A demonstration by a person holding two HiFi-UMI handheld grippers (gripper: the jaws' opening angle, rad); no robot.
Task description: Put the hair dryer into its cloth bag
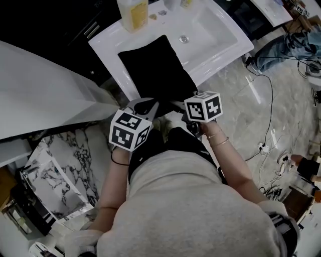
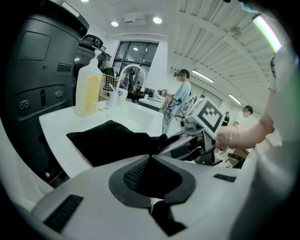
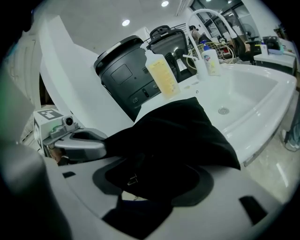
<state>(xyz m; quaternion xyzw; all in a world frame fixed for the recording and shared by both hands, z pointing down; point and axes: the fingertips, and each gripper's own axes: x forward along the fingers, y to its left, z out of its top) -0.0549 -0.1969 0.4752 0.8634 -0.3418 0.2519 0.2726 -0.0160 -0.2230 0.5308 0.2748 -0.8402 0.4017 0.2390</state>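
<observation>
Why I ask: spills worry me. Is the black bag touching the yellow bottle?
Apart. The head view shows bare white counter between the bag and the bottle; the left gripper view shows the same gap.

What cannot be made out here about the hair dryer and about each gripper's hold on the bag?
Hair dryer: shows in no view; the opaque black bag could hide it.
Right gripper: whether its pads press the bag; in the right gripper view the cloth covers them.
Left gripper: the same; in the head view its tips vanish into black cloth.
</observation>
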